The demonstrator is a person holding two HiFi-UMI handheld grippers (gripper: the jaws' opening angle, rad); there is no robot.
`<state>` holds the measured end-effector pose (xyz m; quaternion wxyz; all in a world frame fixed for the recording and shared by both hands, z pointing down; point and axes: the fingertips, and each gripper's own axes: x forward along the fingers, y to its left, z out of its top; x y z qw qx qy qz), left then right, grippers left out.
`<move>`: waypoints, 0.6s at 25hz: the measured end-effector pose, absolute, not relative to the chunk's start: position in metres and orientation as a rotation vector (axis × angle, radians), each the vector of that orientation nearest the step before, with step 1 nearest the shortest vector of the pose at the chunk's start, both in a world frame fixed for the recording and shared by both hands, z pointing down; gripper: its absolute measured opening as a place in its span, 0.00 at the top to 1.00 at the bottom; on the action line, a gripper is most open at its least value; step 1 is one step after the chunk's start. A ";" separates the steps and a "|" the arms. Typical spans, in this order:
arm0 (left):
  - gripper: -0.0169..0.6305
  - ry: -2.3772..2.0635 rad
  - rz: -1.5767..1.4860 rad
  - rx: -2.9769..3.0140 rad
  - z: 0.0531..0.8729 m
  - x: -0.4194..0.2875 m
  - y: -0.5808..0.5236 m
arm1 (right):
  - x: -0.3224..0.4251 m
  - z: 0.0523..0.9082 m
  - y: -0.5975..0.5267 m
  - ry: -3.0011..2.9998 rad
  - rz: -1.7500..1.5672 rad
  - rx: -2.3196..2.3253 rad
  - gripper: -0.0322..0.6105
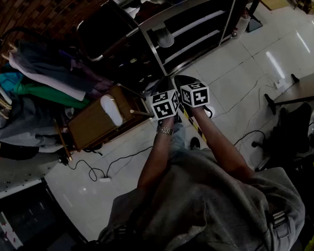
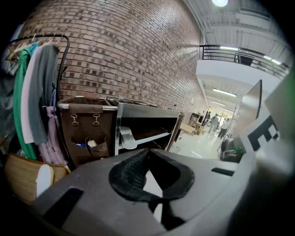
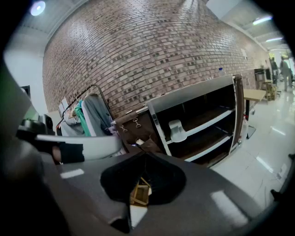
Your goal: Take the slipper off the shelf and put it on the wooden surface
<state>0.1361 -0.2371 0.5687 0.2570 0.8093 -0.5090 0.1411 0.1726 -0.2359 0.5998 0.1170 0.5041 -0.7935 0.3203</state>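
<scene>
One white slipper [image 1: 165, 39] lies on the upper board of a metal-framed shelf [image 1: 192, 14]; both gripper views show that slipper [image 2: 126, 137] [image 3: 177, 130] on its shelf [image 3: 198, 99], well ahead of the jaws. A second white slipper [image 1: 112, 109] lies on the wooden surface [image 1: 93, 126] to the left, also seen low left in the left gripper view [image 2: 44, 177]. My left gripper [image 1: 163, 86] [image 2: 148, 151] and right gripper [image 1: 182, 81] [image 3: 145, 155] are held side by side over the floor, both shut and holding nothing.
A clothes rack [image 1: 32, 77] with hanging garments stands at the left, beside a brown fabric cart [image 2: 87, 124]. A cable and power strip [image 1: 104, 178] lie on the tiled floor. A table leg [image 1: 282, 96] and a dark chair [image 1: 290, 135] are at the right.
</scene>
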 end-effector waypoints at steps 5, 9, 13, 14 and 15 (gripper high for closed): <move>0.97 -1.380 0.374 2.211 0.580 0.120 -0.302 | 0.152 0.611 -0.311 -2.343 0.955 1.450 0.94; 0.97 -1.358 0.360 2.200 0.591 0.111 -0.345 | 0.144 0.613 -0.358 -2.363 0.991 1.471 0.93; 0.97 -1.344 0.376 2.167 0.602 0.106 -0.360 | 0.166 0.664 -0.397 -2.246 1.066 1.596 0.93; 0.97 -1.345 0.377 2.162 0.603 0.104 -0.364 | 0.177 0.685 -0.411 -2.195 1.115 1.644 0.93; 0.97 -1.348 0.383 2.156 0.605 0.101 -0.364 | 0.188 0.709 -0.425 -2.147 1.179 1.685 0.91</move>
